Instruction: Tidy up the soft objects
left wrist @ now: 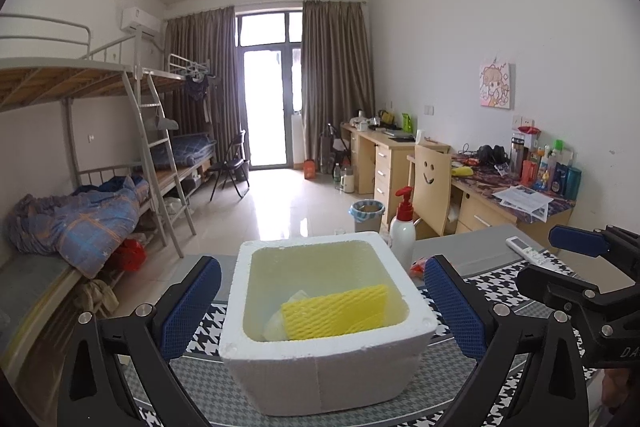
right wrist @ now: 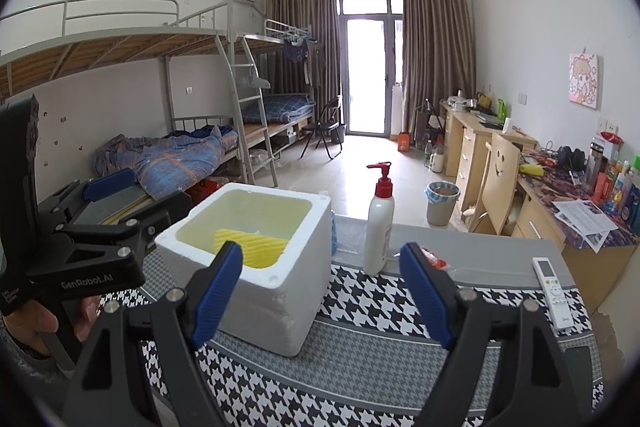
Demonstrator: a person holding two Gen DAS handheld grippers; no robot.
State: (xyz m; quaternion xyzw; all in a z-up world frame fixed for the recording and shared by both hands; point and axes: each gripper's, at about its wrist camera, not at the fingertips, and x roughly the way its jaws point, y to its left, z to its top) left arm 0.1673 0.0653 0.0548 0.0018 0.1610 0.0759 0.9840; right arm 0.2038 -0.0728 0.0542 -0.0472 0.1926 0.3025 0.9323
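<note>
- A white foam box [left wrist: 326,359] stands on a houndstooth-patterned table cover [right wrist: 384,311], its top open.
- Inside the box lies a yellow ribbed foam sheet [left wrist: 336,311], leaning toward the right inner wall, with a pale crumpled piece [left wrist: 280,319] tucked beside and partly under it.
- The left gripper [left wrist: 322,311] faces the box with its 2 blue-padded fingers spread wide, 1 on each side of the box and apart from its walls; nothing is clamped between them.
- The right gripper [right wrist: 322,297] sits to the right of the box, its blue pads also spread apart and holding nothing; its left finger overlaps the box's near corner in the right wrist view.
- A person's hand [right wrist: 38,323] grips the left gripper's handle at the left edge of the right wrist view.
- A white pump bottle with a red top [right wrist: 379,223] stands upright on the table just right of the box.
- A white remote control [right wrist: 554,293] lies flat near the table's right edge, well apart from the box.
</note>
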